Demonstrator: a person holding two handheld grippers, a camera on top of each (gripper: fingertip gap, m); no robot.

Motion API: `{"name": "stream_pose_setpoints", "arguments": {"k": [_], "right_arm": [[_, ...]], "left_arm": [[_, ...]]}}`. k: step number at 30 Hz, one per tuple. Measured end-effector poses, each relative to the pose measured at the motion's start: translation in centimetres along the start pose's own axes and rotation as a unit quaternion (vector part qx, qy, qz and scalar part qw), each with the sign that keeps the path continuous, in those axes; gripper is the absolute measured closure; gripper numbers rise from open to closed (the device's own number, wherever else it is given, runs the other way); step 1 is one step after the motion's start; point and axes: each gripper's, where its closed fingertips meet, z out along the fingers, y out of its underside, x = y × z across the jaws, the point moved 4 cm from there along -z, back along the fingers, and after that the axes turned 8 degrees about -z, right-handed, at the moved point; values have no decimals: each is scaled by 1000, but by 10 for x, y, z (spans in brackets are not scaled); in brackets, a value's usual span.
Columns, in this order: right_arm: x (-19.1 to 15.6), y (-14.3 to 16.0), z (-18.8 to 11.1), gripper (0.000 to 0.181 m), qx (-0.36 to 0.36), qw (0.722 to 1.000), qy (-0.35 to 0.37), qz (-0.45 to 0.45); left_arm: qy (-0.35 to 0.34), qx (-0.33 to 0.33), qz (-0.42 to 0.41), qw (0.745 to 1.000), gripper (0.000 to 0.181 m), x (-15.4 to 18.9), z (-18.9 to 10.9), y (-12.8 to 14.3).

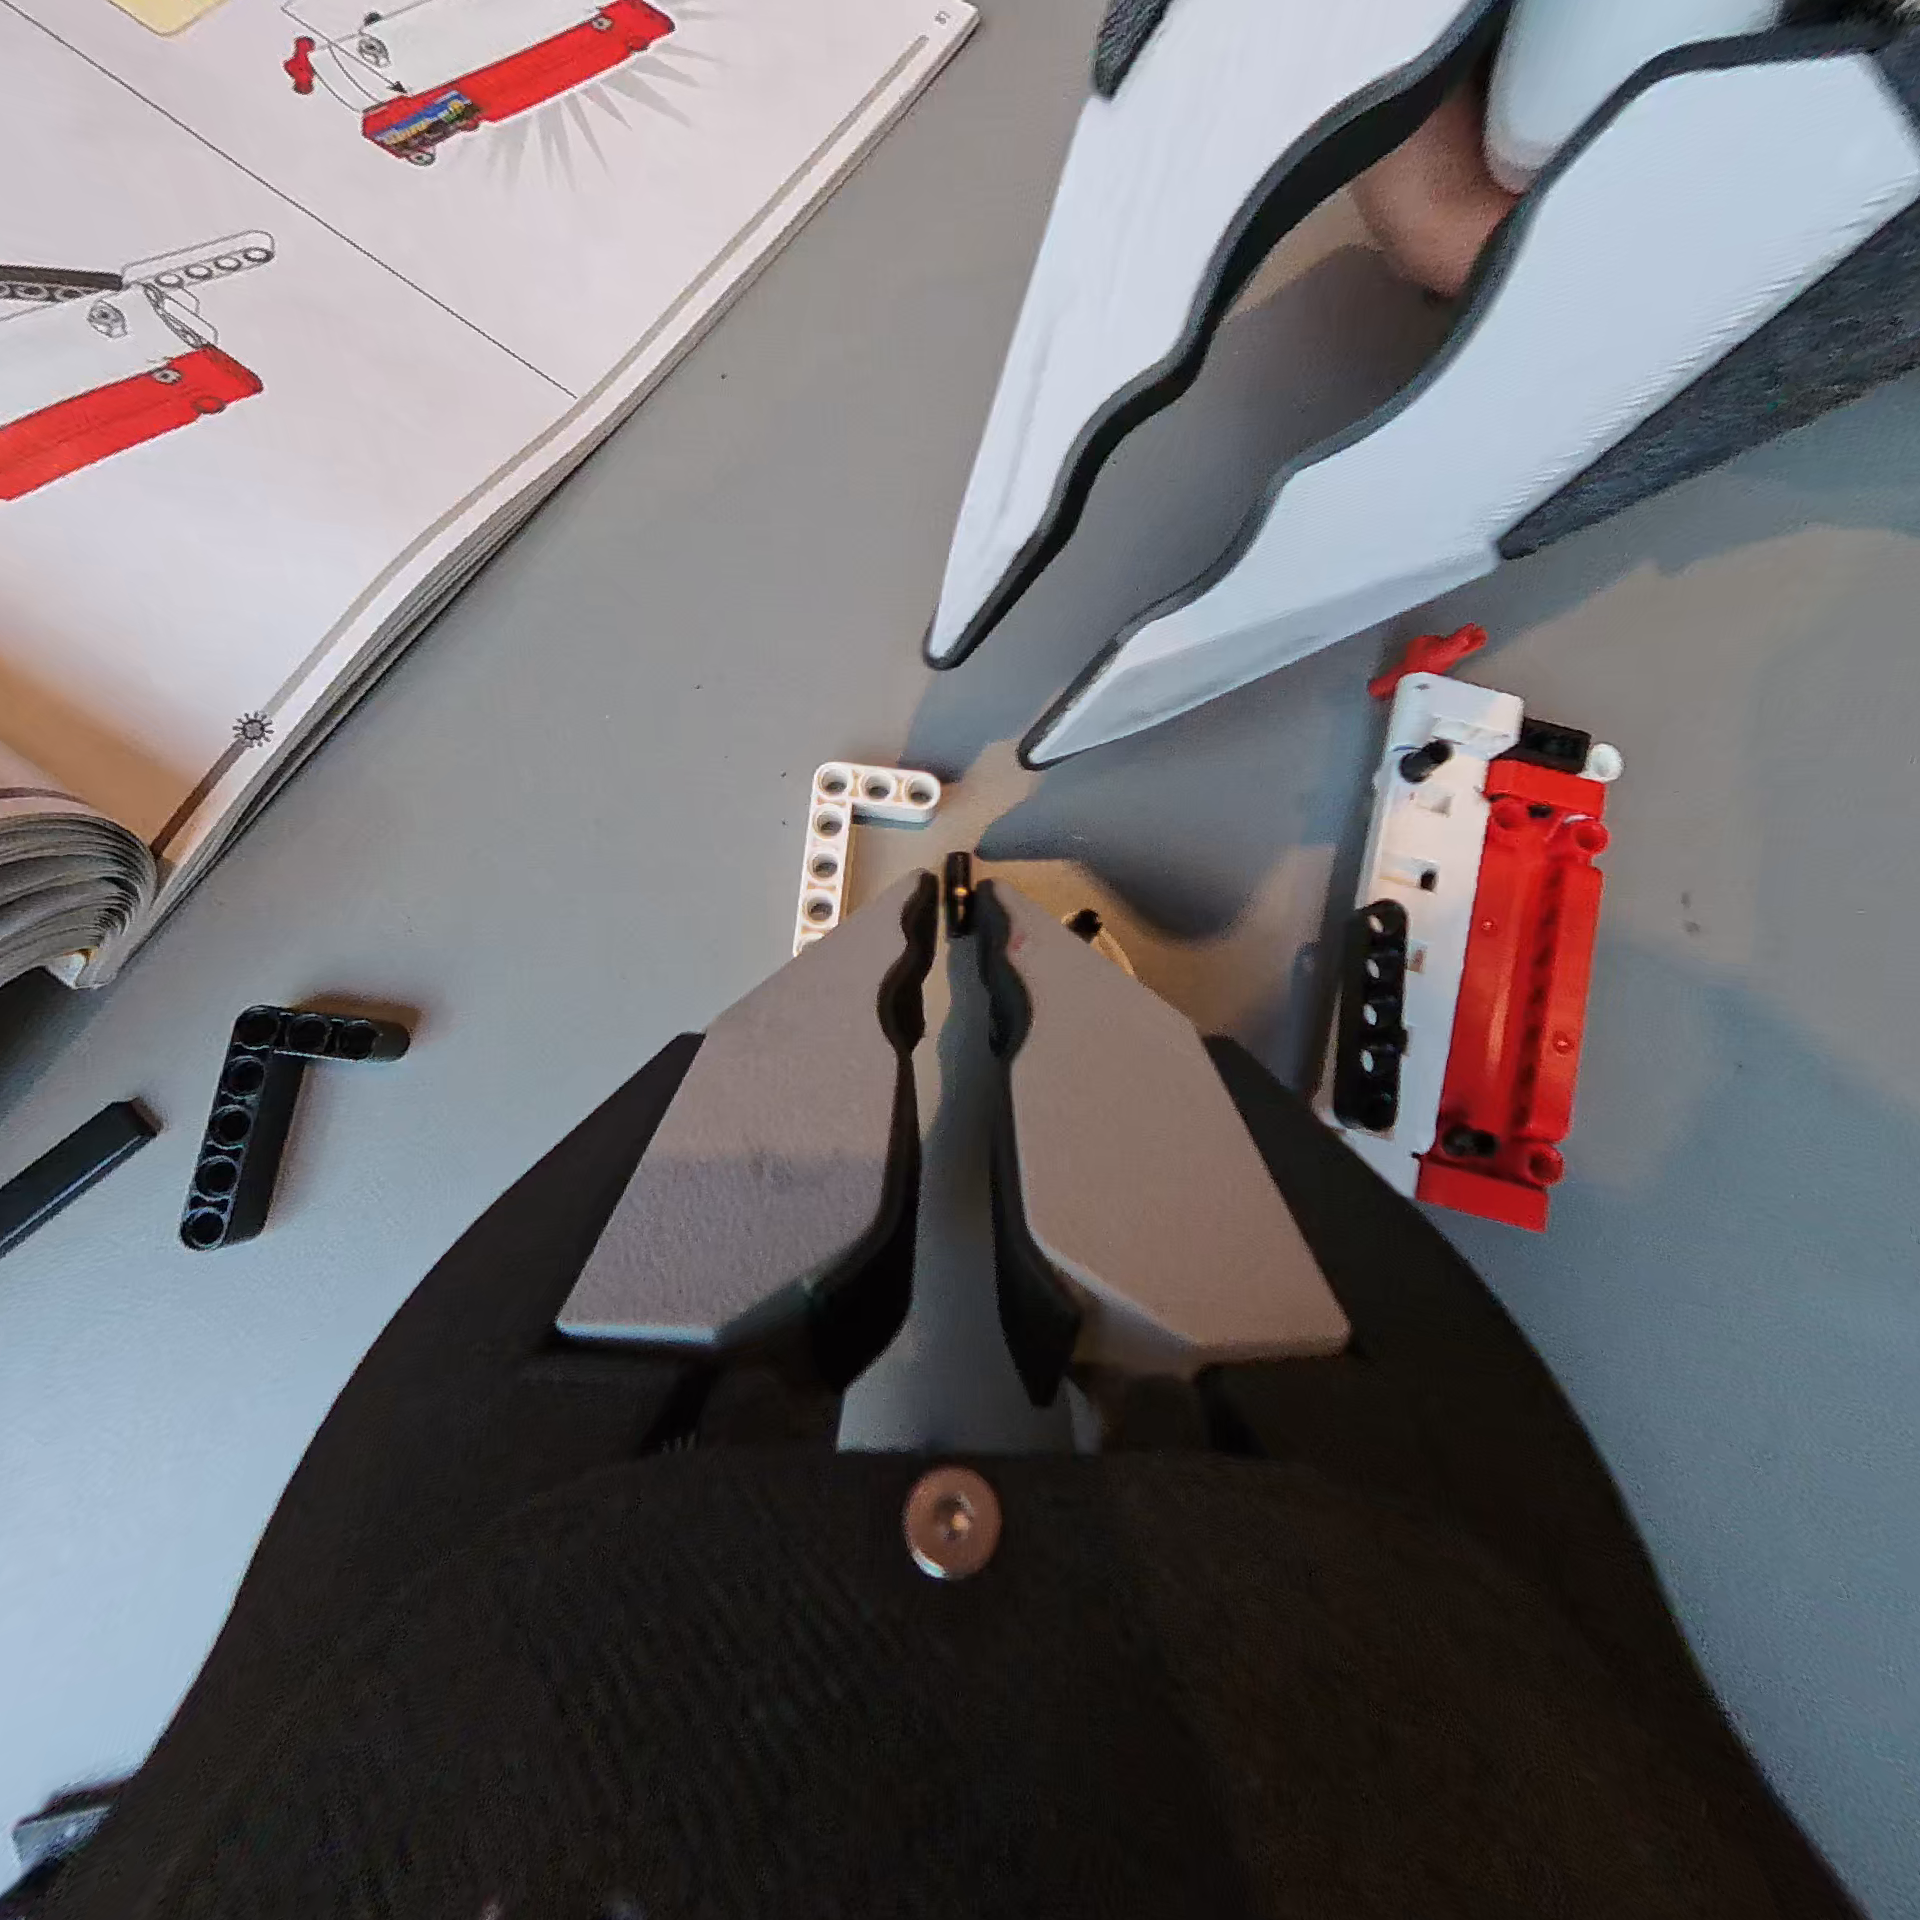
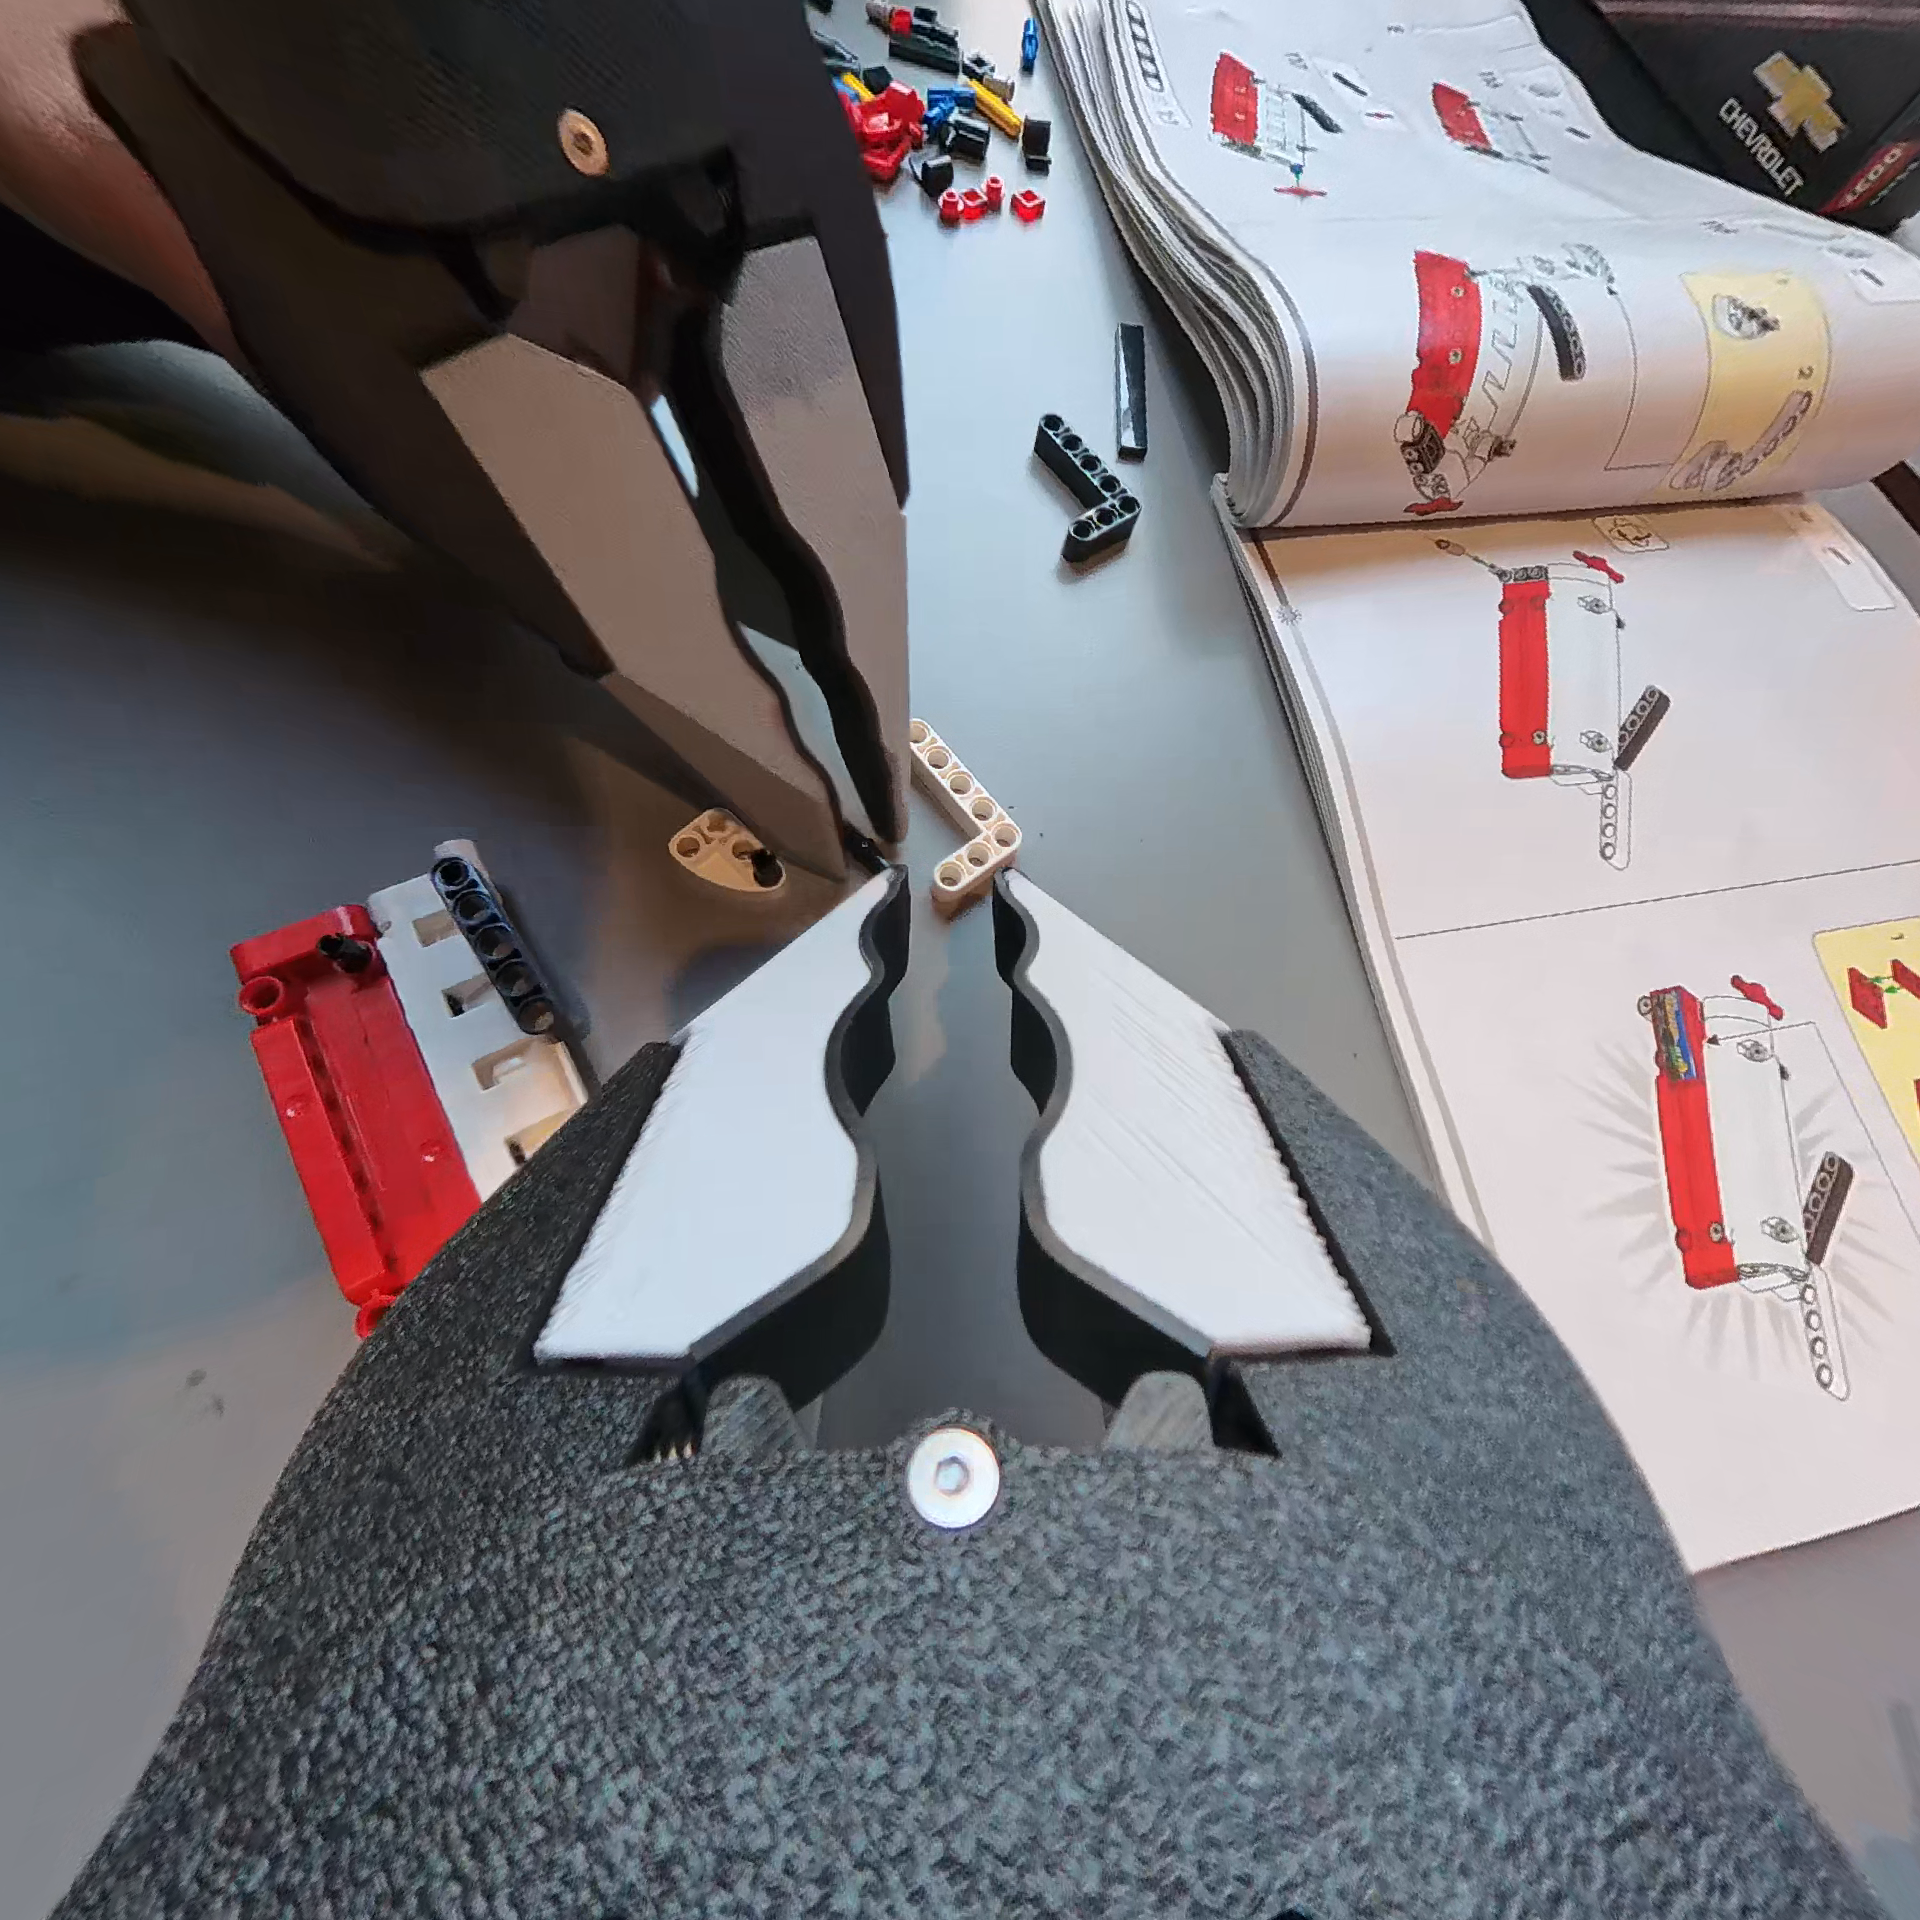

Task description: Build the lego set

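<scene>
Grey worktop (image 1: 644, 644) is carrying everything, with an open instruction booklet (image 2: 1621, 790) lying at its edge and a scatter of loose bricks (image 2: 935, 114) far off in the right wrist view. At the centre, the left gripper (image 1: 954, 896) is pinching a small black pin (image 1: 957, 891) between nearly closed tips, just over a tan connector piece (image 2: 727, 844) resting on the worktop. The right gripper (image 2: 948, 896) is hovering with a narrow gap between its tips, holding nothing, right beside a white L-shaped beam (image 2: 966, 821). A red and white assembly (image 1: 1475, 935) with a black beam clipped to it is lying just right of the left gripper, and a black L-shaped beam (image 1: 272, 1112) is sitting well to its left. By my judgement the pin is featherlight, rigid and slick, so it is likely to twist or pop free unless gripped across its middle collar; the white beam looks stiff and light, best taken across its flat sides near the corner.
</scene>
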Motion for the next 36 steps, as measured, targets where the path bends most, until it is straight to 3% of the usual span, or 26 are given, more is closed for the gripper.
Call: {"name": "stream_pose_setpoints", "arguments": {"k": [7, 20, 24, 30, 36], "right_arm": [[0, -17, -11, 168, 37, 999, -1, 5], [25, -57, -14, 164, 207, 975, 0, 77], [28, -52, -17, 170, 216, 973, 2, 81], [23, -43, -11, 170, 195, 974, -38, 105], [13, -48, -14, 173, 224, 956, -123, 143]], "left_arm": [[-21, 11, 17, 1000, 179, -2, -2, 2], [-53, 175, 34, 983, 180, -6, -38, -15], [-66, 202, 31, 977, 179, -11, -44, -19], [-59, 223, 41, 972, 179, -10, -49, -21], [-90, 248, 112, 958, 179, 1, -61, -27]]}}
